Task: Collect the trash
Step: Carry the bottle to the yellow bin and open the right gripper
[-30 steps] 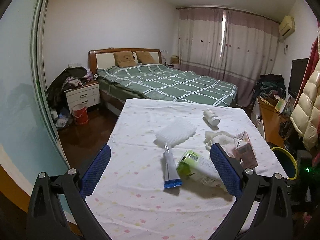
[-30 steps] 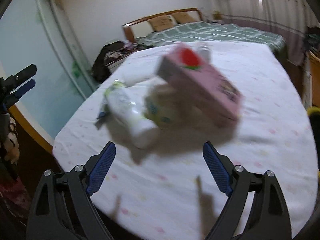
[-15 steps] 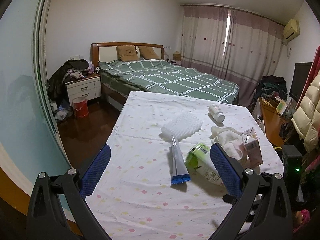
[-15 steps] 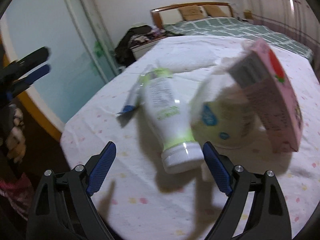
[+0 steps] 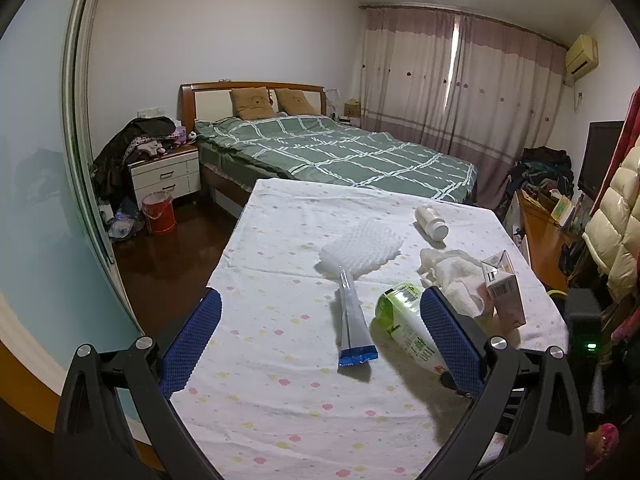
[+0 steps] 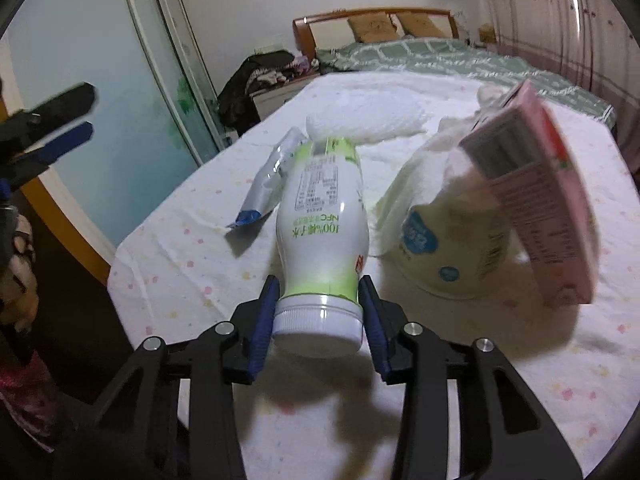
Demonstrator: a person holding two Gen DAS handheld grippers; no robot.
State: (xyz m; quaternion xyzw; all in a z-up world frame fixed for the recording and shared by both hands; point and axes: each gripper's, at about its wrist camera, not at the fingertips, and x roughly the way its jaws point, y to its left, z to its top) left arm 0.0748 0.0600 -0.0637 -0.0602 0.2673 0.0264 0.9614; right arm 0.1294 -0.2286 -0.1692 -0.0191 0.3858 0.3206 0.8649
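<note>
A white and green juice bottle (image 6: 324,224) lies on the table's dotted cloth (image 6: 192,264), cap end toward my right gripper (image 6: 318,304). Its jaws are closing, and the blue pads (image 6: 268,304) press on the bottle's neck from both sides. Left of the bottle (image 5: 404,324) lies a silver and blue tube (image 5: 352,320); a white foam net (image 5: 360,248) is behind it. To its right are a white cup (image 6: 448,240), crumpled tissue (image 5: 452,276) and a pink carton (image 6: 536,208). My left gripper (image 5: 320,304) hovers open at the table's near edge, holding nothing.
A small white bottle (image 5: 430,222) lies farther back on the table. Beyond stands a bed with a green quilt (image 5: 340,152). A nightstand (image 5: 166,172) and red bucket (image 5: 160,212) are on the left floor; a cluttered desk (image 5: 540,216) and hanging coats (image 5: 616,224) stand on the right.
My right gripper has swung from the pink carton to the juice bottle's cap end, and its jaws have come in from wide onto the bottle's neck. The left gripper has barely moved.
</note>
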